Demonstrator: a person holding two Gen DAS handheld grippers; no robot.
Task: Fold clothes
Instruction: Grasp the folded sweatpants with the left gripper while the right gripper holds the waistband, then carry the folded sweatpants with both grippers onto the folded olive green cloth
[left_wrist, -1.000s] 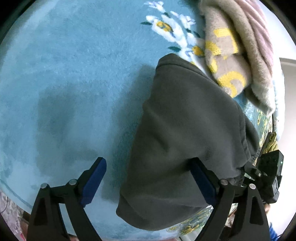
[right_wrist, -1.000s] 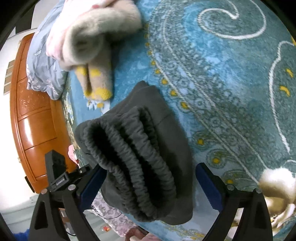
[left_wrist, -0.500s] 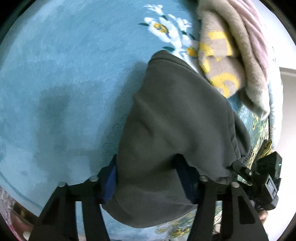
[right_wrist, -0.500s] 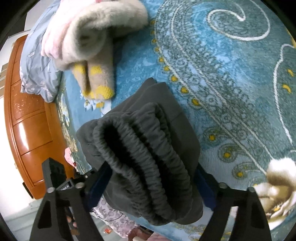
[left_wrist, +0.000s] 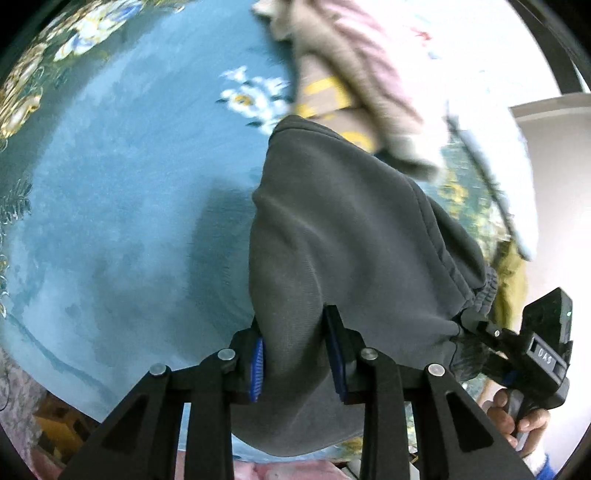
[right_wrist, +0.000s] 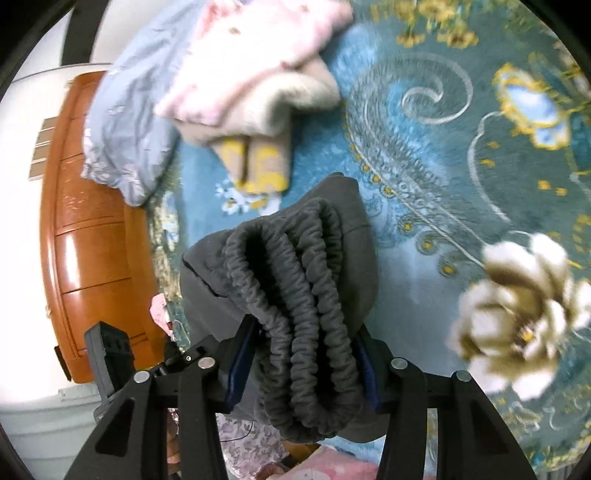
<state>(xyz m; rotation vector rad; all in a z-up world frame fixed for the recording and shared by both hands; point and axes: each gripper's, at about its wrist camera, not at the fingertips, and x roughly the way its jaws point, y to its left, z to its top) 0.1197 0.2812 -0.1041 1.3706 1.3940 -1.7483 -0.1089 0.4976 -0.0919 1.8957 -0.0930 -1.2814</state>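
Left wrist view: the folded grey garment (left_wrist: 354, 236) lies bunched above the blue blanket (left_wrist: 110, 206), its near edge caught between the blue pads of the left gripper (left_wrist: 297, 360). The jaws are narrow and closing, with cloth pressed between them. At the garment's far right end the right gripper (left_wrist: 469, 325) meets the gathered waistband, with part of a hand (left_wrist: 517, 424) on its handle.

Right wrist view: the ribbed elastic waistband (right_wrist: 303, 295) of the same grey garment (right_wrist: 354, 229) fills the gap of the right gripper (right_wrist: 301, 363). These jaws stand at a middling width and are closing, both pads against the bunched fabric. The left gripper (right_wrist: 177, 354) shows at the lower left, on the garment's far edge.

Beyond the garment, a beige knit with yellow markings (right_wrist: 258, 166) lies on the blanket, with a pink fleece item (right_wrist: 251, 62) on top and pale blue bedding (right_wrist: 125, 122) beside it. A wooden cabinet (right_wrist: 85, 236) stands at the left.
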